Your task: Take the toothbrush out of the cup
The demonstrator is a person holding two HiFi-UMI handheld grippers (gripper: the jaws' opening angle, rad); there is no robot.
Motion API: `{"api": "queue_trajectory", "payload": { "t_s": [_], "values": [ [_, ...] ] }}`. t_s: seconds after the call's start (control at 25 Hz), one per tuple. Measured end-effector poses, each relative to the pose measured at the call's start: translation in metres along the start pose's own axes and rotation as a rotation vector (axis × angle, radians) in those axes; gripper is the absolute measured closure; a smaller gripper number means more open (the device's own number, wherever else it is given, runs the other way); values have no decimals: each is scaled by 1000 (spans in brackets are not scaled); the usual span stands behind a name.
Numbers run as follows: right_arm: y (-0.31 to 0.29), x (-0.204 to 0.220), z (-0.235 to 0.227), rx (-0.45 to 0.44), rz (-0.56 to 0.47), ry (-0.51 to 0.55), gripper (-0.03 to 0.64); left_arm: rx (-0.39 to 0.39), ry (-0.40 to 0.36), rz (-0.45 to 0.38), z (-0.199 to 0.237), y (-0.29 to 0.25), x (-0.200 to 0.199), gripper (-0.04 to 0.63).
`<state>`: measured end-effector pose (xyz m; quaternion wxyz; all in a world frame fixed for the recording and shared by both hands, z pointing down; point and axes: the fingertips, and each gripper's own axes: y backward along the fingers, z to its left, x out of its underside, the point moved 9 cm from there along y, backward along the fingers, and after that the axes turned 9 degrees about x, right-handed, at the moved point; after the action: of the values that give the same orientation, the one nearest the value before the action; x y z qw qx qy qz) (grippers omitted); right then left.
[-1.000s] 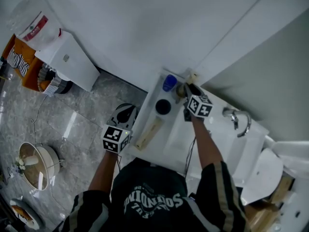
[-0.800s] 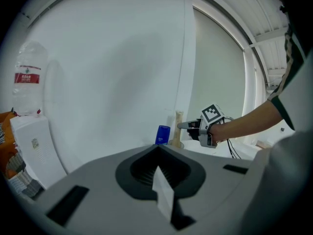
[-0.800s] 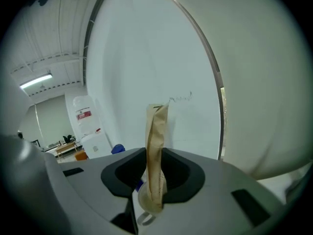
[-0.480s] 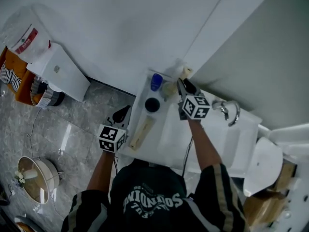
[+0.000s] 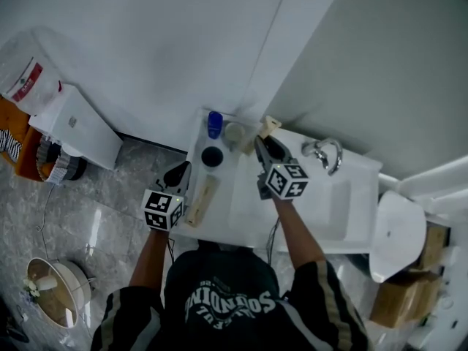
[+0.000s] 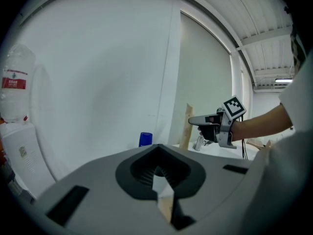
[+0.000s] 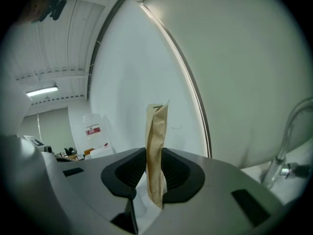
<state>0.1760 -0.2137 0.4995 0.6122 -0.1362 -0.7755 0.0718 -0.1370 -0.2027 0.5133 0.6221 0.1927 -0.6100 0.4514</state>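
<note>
A toothbrush in a tan paper sleeve (image 7: 156,146) stands upright between the pads of my right gripper (image 7: 155,182), which is shut on its lower part. In the head view the right gripper (image 5: 261,145) holds the toothbrush (image 5: 268,126) just right of the pale translucent cup (image 5: 235,133) at the back of the white counter (image 5: 245,210). The left gripper view shows the sleeve (image 6: 186,126) lifted in the air, held by the right gripper (image 6: 194,120). My left gripper (image 5: 178,172) hovers off the counter's left edge, shut and holding nothing (image 6: 157,173).
A blue-capped bottle (image 5: 214,123) and a black round lid (image 5: 212,156) sit left of the cup. Another long tan packet (image 5: 201,199) lies along the counter's left side. The chrome tap (image 5: 325,152) and the basin are to the right. Wall stands close behind.
My right gripper has risen with the wrapped toothbrush and drawn away from the cup. The left gripper has drifted a little up beside the counter edge.
</note>
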Motion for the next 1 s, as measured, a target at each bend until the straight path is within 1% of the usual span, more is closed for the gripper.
{"api": "queue_trajectory", "payload": {
  "t_s": [0.16,0.32,0.4,0.64,0.8,0.88,1.0],
  "values": [
    [19,34,-4,2,70,-45,526,17,-10,-3,-8,-1,-1,597],
    [35,77,4,-8,159,-74,526,15,-4,3,-12,4,5,597],
    [39,97,13,-26,212,-97,526,12,2,8,-13,6,8,597],
    [42,152,35,-108,386,-220,526,-1,15,20,-13,13,16,597],
    [36,178,45,-160,512,-297,526,-8,22,24,-12,17,20,597],
    [31,188,48,-168,563,-308,526,-12,24,30,-11,17,23,597],
    [22,198,52,-171,636,-296,526,-18,26,35,-9,19,24,597]
  ]
}}
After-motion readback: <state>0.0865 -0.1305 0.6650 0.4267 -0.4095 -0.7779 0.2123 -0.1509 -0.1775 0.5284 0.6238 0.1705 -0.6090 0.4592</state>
